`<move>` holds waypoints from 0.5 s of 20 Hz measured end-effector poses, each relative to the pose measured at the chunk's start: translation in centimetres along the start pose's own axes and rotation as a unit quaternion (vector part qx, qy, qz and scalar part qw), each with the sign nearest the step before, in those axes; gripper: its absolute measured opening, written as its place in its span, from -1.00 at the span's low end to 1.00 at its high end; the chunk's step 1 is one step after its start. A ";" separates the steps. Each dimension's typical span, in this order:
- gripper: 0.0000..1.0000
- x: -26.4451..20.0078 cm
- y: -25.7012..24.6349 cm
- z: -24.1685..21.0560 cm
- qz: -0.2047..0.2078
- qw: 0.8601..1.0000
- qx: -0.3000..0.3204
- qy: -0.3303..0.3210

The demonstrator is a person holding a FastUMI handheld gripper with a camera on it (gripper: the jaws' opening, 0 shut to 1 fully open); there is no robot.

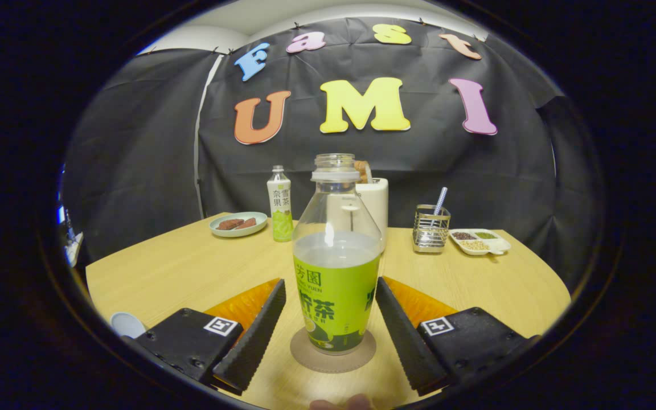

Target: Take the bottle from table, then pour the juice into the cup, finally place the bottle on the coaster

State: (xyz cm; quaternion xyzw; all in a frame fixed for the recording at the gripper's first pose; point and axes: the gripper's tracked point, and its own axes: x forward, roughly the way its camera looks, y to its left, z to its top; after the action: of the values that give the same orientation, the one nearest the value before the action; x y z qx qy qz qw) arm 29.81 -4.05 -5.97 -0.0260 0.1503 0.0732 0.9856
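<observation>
Bottle (pixel 336 267) upright on coaster (pixel 332 354) (cap off), gripper (pixel 331 327) jaws wide either side, seemingly not touching.

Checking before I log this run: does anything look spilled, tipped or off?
Nothing stands out. The uncapped bottle stands upright on the coaster, no spill on the table. The gripper is open around it.

Bottle (pixel 336 296), between the parted fingers of the gripper (pixel 331 283): green label with large printed characters. Rear bottle (pixel 280 208): label apparently in similar script. Gripper: square coded markers (pixel 222 326).
</observation>
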 end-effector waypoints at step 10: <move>1.00 -7.2 0.1 1.8 -0.029 0.998 0.027 -0.039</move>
State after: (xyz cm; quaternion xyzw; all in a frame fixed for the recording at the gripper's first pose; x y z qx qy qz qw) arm 23.58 -4.84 -2.07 -0.0011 0.1125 0.0415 0.9928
